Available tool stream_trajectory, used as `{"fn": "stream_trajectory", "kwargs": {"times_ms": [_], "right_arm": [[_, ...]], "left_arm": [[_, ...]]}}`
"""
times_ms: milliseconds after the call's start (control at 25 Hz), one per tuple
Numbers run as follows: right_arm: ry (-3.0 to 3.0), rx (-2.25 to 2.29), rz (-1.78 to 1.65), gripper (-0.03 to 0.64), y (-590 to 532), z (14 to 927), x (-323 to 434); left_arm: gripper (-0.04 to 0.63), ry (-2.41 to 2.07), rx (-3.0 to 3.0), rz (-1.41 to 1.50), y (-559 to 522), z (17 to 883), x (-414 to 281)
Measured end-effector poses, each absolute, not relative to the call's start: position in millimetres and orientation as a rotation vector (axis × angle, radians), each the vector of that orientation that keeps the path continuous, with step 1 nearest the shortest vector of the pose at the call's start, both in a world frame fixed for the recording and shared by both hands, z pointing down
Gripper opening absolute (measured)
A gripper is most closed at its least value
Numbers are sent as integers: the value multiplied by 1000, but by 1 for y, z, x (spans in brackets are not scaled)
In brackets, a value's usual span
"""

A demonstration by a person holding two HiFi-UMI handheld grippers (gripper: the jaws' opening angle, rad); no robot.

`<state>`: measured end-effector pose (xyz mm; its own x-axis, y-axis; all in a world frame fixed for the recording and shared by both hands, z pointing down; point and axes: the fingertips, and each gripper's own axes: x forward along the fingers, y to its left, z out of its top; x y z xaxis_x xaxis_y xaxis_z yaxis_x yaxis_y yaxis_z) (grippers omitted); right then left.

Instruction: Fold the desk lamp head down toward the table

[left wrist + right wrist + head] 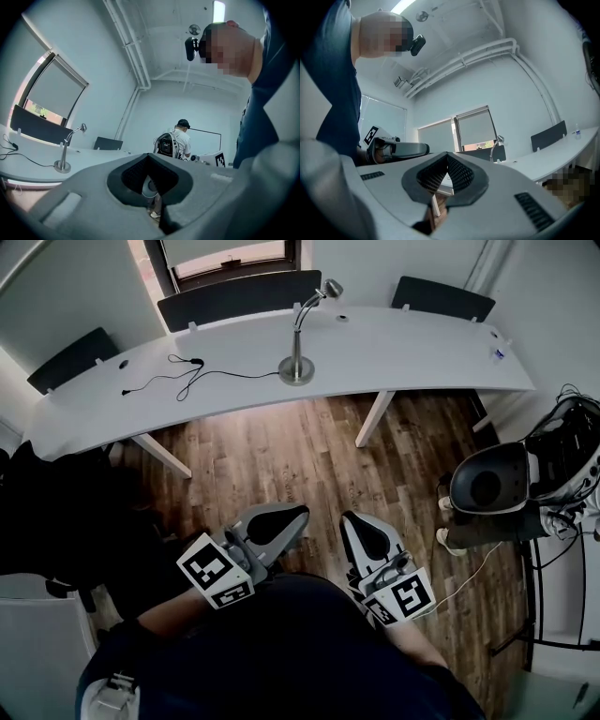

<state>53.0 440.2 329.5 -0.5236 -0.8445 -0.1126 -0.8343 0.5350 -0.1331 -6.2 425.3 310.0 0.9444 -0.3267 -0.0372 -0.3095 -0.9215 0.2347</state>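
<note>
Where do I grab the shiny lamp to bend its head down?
Probably the thin curved neck just under the small head of the silver round-based desk lamp, coming from the white table's near edge: the slim bend there likely flexes.

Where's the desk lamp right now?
Head view, top centre: the desk lamp stands on the long white desk, near its middle, with a black cable lying just to its left.

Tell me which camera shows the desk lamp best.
The head view: the desk lamp stands unobstructed, base to head, on the white table. The left gripper view shows it whole but small. The right gripper view shows only its neck and head.
</note>
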Motion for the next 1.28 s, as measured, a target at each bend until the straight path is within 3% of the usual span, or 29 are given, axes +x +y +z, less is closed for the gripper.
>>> {"fn": "stream_trajectory", "kwargs": {"times_ms": [360,920,1280], "right_arm": [[2638,-1481,-67,11,362,335,66],[2615,-1625,-30,11,72,311,47],[2653,-1587,-52,11,-4,312,80]], "left_arm": [[2,-444,2864,-155,343,314,10],[2,-264,2891,-138,48,308,6],[2,-303,2880,-120,-28,305,39]]}}
